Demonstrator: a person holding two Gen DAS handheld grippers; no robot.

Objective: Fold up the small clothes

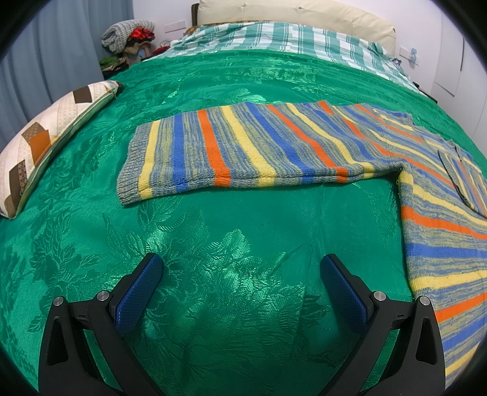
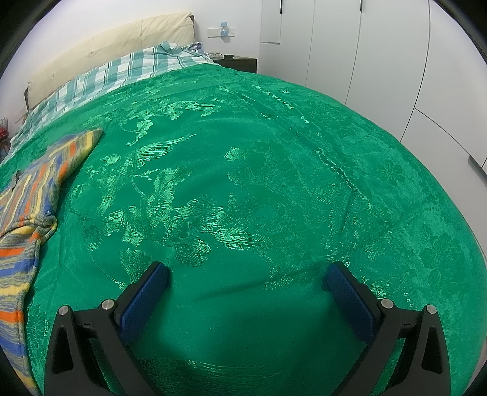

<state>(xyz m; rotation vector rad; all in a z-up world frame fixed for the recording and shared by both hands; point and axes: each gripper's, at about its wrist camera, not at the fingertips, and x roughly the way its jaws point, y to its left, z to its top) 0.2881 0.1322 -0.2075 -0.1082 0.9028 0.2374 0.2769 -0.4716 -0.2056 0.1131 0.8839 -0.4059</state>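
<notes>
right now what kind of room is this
Most likely a bedroom. The striped knit sweater lies on a bed with a shiny green floral bedspread, a cream padded headboard behind it, and tall white wardrobe doors alongside.

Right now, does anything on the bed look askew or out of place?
Little stands out. The striped sweater lies flat on the green bedspread, one sleeve stretched out. In the right view its other sleeve is bunched near the armpit. Both claws, left and right, are open and hold nothing.

No readable text, labels or signs.
</notes>
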